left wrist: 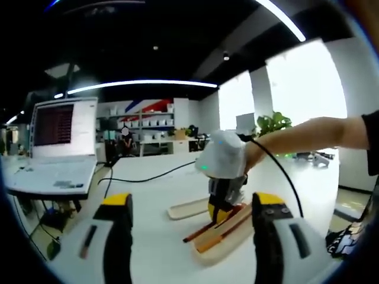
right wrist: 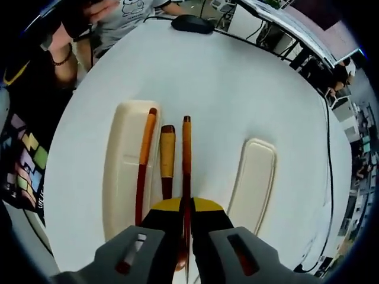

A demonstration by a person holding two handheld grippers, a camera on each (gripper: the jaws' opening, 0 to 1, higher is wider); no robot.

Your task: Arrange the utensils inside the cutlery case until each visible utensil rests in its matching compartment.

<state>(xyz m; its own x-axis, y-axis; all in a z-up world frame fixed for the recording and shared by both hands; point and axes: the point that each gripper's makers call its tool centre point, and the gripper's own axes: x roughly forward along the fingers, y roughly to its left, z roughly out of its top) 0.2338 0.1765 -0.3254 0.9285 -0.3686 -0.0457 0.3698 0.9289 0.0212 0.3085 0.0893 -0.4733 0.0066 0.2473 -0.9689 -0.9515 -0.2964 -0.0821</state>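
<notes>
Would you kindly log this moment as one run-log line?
right gripper: shut on chopstick | left gripper: open, empty | case: holds one chopstick | utensil handle: beside case | lid: apart, on table

An open laptop (left wrist: 56, 148) sits far ahead-left of the left gripper, with a black cable (left wrist: 148, 175) trailing across the white table (left wrist: 160, 248) and a potted plant (left wrist: 271, 124) beyond. A black mouse (right wrist: 192, 23) lies far ahead of the right gripper.
</notes>
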